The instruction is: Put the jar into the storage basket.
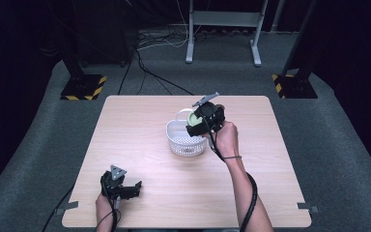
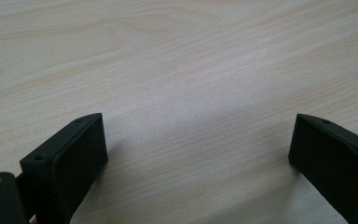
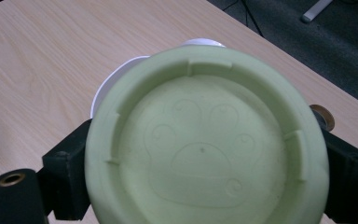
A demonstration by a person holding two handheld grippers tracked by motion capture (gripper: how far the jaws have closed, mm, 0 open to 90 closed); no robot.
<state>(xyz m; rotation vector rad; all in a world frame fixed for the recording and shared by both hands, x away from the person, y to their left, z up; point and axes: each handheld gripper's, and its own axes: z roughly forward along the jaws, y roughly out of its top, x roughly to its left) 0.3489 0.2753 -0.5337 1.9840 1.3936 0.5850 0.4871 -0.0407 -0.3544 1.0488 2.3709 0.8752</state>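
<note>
High view: right gripper point(image 1: 199, 122) clamps the pale green bowl point(image 1: 193, 117) directly above the white basket's point(image 1: 179, 143) far rim; left gripper point(image 1: 125, 189) gapes, holding nothing.

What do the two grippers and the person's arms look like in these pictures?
Both grippers, left gripper and right gripper, are black with two blocky fingers. Each carries a grey three-cornered plate on top and trails a black cable. The forearms are bare, without sleeves; a thin band circles the right wrist.

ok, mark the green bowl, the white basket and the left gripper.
green bowl point(image 3: 205, 154): right gripper view, paw print on its underside.
white basket point(image 1: 184, 145): high view, front wall.
left gripper point(image 2: 198, 149): left gripper view, midway between its open jaws.
</note>
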